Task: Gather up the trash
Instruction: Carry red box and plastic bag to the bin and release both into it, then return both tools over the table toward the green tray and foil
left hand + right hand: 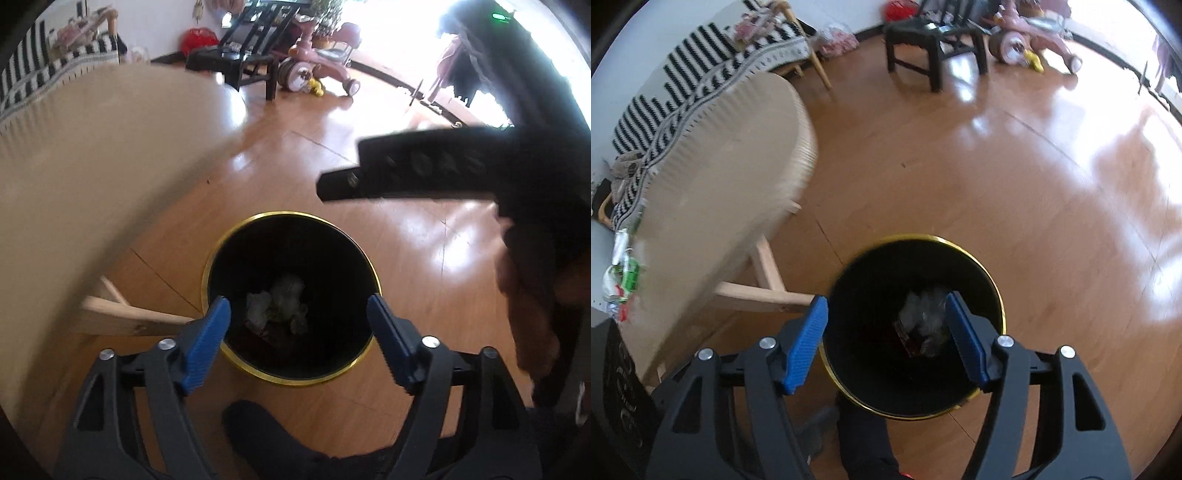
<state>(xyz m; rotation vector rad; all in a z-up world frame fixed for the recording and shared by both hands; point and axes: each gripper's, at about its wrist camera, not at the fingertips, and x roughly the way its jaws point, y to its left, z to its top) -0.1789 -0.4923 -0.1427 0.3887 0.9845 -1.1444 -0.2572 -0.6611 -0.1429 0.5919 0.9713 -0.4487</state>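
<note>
Waste bin (291,373): round, black inside, thin gold rim; stands upright and open-topped on the wooden floor, just beside the leg of a beige counter. Seen from above in both wrist views (916,411).

Crumpled tissues (284,299): pale grey-white wads, several bunched together, lying at the bottom of the bin; also seen in the right wrist view (925,310).

Wrapper (905,338): small, dark reddish, flat piece lying beside and partly under the tissues on the bin's bottom; detail too dim to tell.

Packaging litter (622,280): green, white and red scraps lying on the counter's far-left edge, blurred.
</note>
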